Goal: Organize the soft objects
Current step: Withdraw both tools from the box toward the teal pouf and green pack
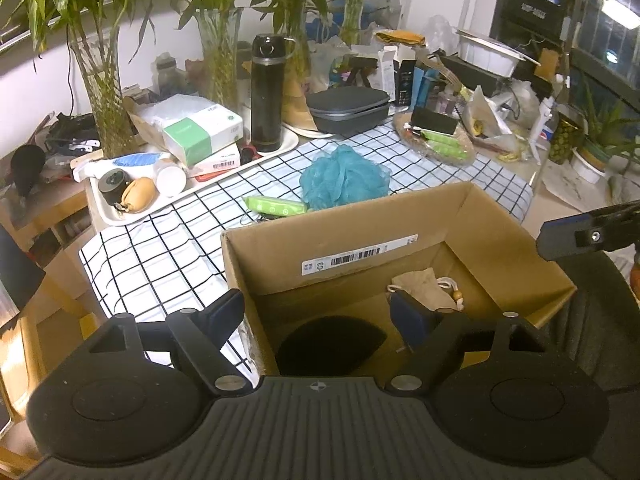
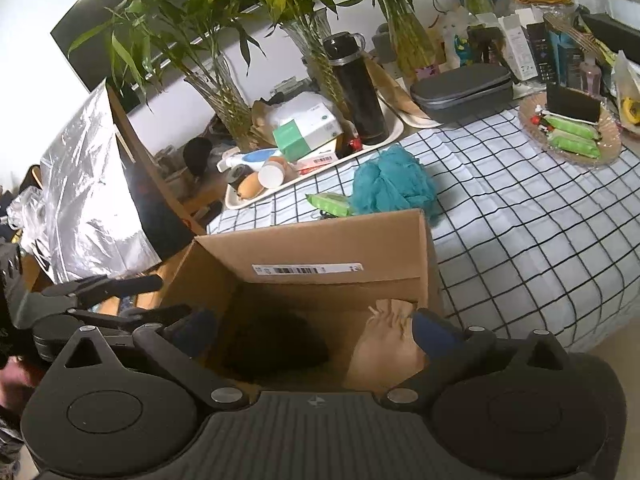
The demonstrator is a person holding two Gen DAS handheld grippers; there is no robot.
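Note:
An open cardboard box (image 1: 500, 216) stands at the near edge of the checked tablecloth; it also shows in the right wrist view (image 2: 320, 240). Inside lie a black soft object (image 1: 332, 344) (image 2: 272, 344) and a beige drawstring pouch (image 1: 424, 284) (image 2: 388, 340). A teal bath pouf (image 1: 344, 178) (image 2: 394, 186) lies on the cloth behind the box, with a green packet (image 1: 274, 205) (image 2: 330, 203) beside it. My left gripper (image 1: 320, 312) is open and empty over the box. My right gripper (image 2: 316, 330) is open and empty over the box too.
A white tray (image 1: 276, 152) holds a black flask (image 1: 267, 94), boxes and small items. Glass vases with bamboo (image 1: 102, 92) stand behind. A grey case (image 1: 348, 110) and a glass dish of packets (image 1: 440, 142) sit at the back. A silver bag (image 2: 88, 192) stands left.

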